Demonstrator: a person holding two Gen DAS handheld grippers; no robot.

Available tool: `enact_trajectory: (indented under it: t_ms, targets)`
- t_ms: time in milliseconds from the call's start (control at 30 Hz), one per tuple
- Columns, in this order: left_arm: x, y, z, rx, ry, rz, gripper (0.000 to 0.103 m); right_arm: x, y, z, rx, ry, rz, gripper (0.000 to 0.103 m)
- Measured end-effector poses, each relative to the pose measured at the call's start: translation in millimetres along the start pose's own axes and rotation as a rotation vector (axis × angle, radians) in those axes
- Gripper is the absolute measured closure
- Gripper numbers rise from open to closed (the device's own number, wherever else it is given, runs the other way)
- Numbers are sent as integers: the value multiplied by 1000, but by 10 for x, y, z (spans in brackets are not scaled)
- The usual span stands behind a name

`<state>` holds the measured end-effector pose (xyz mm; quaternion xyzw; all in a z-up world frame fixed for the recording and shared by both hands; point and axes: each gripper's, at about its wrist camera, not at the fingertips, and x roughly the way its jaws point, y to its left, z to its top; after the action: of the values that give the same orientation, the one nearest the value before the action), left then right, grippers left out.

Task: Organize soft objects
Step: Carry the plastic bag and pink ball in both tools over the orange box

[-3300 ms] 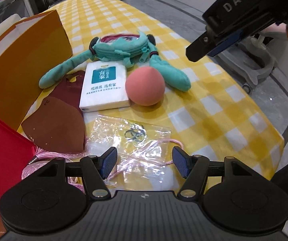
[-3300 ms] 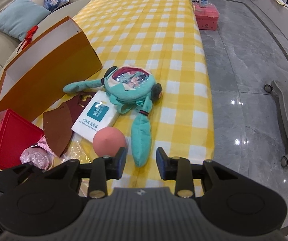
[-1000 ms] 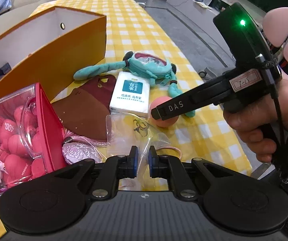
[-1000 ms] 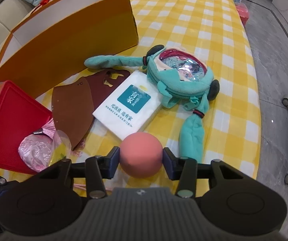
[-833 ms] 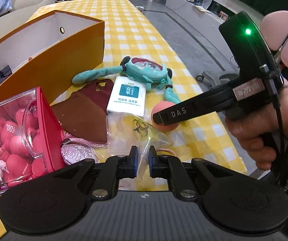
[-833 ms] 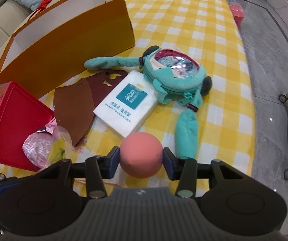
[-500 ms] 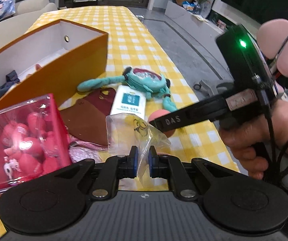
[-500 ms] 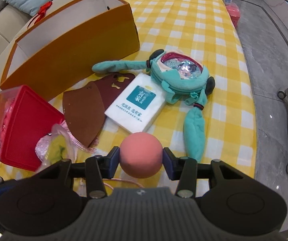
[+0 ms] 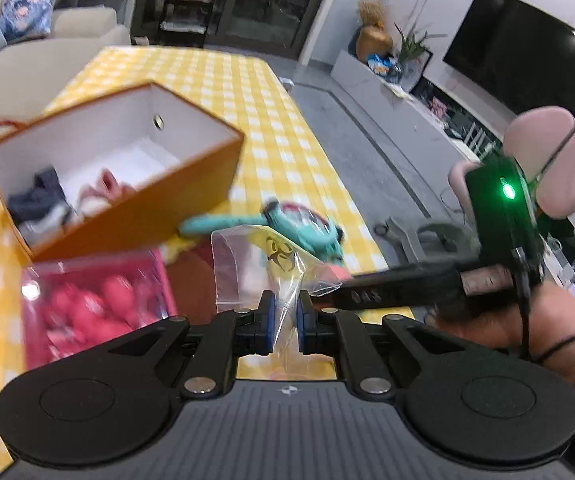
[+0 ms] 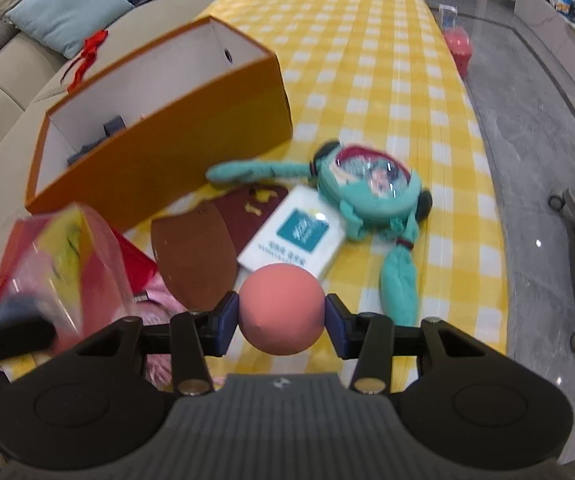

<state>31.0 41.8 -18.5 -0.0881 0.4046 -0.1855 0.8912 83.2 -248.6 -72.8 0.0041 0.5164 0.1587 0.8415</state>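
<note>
My left gripper (image 9: 284, 322) is shut on a clear plastic bag (image 9: 255, 264) with a yellow hazard mark, which hangs lifted above the yellow checked table. In the right wrist view the same bag (image 10: 75, 256) shows blurred at the left. My right gripper (image 10: 282, 318) is shut on a pink foam ball (image 10: 282, 308), held above the table near a white tissue pack (image 10: 295, 238). The orange open box (image 10: 159, 136) stands at the back left, with small dark and pink items inside (image 9: 59, 200). A teal plush pouch (image 10: 363, 192) lies on the cloth.
A red-lidded clear box (image 9: 91, 304) of pink items sits at the left front. Brown leather pieces (image 10: 195, 252) and a pink pouch (image 10: 159, 308) lie beside it. A person's hand (image 9: 527, 320) holds the right gripper. The table edge (image 10: 499, 240) drops to grey floor at the right.
Both grippers have risen with their loads. The left one lifted the plastic bag off the table and tipped up, so the inside of the orange box now shows.
</note>
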Motion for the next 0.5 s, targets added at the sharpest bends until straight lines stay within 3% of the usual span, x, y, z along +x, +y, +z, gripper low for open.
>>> enact_trajectory:
  t_ms: [500]
  targets:
    - [19, 769, 857, 5, -78, 81, 92, 8, 499, 708, -87, -78, 69, 57]
